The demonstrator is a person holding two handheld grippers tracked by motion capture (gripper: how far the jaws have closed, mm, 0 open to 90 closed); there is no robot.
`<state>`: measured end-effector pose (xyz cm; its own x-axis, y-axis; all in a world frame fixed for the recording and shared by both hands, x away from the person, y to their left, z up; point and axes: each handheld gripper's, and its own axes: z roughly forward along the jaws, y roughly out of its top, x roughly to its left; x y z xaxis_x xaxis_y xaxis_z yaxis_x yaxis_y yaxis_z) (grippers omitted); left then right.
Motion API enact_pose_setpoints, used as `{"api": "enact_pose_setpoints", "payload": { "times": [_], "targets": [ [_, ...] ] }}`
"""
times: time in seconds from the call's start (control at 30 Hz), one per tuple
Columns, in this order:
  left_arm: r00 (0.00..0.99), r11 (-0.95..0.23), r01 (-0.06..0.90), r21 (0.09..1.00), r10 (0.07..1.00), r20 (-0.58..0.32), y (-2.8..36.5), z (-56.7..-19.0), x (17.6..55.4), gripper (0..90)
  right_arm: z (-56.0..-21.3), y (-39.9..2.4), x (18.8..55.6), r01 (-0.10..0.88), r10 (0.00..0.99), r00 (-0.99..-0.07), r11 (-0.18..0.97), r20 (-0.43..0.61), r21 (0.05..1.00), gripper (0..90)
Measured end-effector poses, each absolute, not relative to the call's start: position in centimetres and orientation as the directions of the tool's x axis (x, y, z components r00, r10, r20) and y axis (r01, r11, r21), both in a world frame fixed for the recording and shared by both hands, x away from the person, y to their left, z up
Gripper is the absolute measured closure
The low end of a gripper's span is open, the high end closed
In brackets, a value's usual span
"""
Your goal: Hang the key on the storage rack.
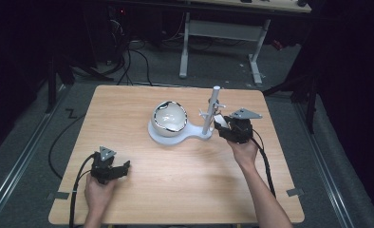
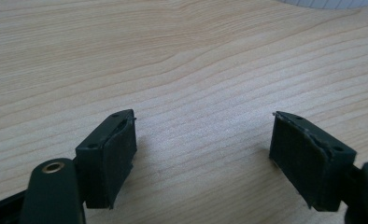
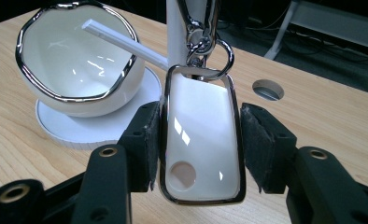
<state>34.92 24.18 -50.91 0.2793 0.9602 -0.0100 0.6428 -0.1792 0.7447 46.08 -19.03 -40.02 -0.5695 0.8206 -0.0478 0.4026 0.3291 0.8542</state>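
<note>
The white key fob point(image 3: 201, 140) hangs by its ring point(image 3: 209, 56) on the stand's post point(image 1: 211, 111), at 3 o'clock of the bowl point(image 1: 170, 118). The right gripper point(image 3: 201, 147) pinches its sides; lift straight so the ring clears. The left gripper point(image 2: 203, 154) gapes empty, low over the wooden counter point(image 1: 175, 180); the room is dark.

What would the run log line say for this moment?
right claw: shut on white key fob hanging at stand post | left claw: open, empty | bowl: on stand
</note>
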Motion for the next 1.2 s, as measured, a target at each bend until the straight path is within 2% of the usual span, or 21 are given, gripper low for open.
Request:
{"api": "enact_pose_setpoints", "payload": {
  "times": [0.53,0.83,1.2],
  "targets": [
    [0.279,-0.179,0.643,0.745,0.96,-0.01,24.2,-50.9,34.9,23.3,-40.5,-18.9,46.1,0.412,0.814,-0.579,0.34,-0.045,0.845,48.3],
    [0.279,-0.179,0.643,0.745,0.96,-0.011,24.2,-50.9,34.9,23.4,-40.3,-19.4,45.7,0.408,0.804,-0.594,0.324,-0.021,0.854,40.7],
    [0.279,-0.179,0.643,0.745,0.96,-0.01,24.2,-50.9,34.9,23.4,-40.0,-20.9,44.9,0.404,0.809,-0.588,0.285,0.008,0.869,42.4]
  ]
}}
